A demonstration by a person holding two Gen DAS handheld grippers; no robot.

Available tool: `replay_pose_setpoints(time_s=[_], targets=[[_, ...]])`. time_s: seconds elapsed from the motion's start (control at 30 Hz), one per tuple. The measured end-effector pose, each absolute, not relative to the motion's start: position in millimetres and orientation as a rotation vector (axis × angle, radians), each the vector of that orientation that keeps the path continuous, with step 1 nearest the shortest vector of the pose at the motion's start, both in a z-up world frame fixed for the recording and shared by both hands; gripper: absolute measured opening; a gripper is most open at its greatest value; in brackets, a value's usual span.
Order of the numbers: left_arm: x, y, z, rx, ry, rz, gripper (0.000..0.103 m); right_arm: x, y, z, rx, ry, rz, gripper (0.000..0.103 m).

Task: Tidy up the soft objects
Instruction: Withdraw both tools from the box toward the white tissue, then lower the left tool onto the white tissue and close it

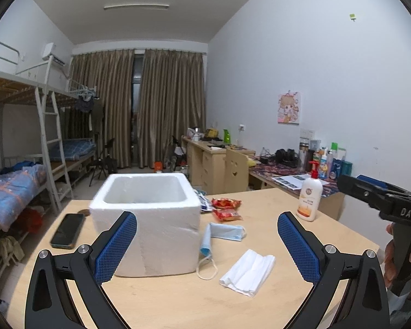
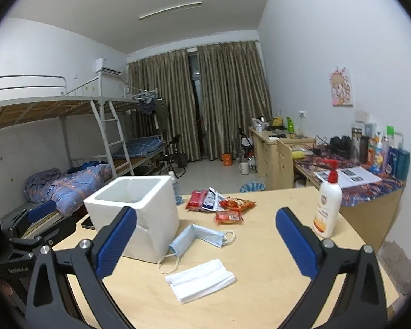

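Both claws wide, L claw [image 1: 207,242] & R claw [image 2: 205,242], blue mask [image 2: 200,237] bent, folded white tissue [image 2: 201,279] flat

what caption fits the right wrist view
Open right tool above folded tissue, blue mask beside foam box.

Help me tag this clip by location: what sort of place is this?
Most likely a shared student dormitory room. Metal bunk beds with a ladder line one wall, study desks crowded with bottles and papers line the other, and curtains cover the far window. The work happens on a light wooden table.
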State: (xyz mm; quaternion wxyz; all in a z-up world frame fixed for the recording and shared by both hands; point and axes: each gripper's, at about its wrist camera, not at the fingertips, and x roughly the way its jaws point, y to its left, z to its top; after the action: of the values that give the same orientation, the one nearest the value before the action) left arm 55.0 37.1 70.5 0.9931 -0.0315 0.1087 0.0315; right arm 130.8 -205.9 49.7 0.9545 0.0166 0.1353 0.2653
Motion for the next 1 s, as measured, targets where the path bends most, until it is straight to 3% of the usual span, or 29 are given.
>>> replay_pose_setpoints(time_s=[1.0], targets=[[96,4,0,-0.057,0.311,-0.047,0.103,140,-227,-2,-0.018,0.375,0.467,0.103]])
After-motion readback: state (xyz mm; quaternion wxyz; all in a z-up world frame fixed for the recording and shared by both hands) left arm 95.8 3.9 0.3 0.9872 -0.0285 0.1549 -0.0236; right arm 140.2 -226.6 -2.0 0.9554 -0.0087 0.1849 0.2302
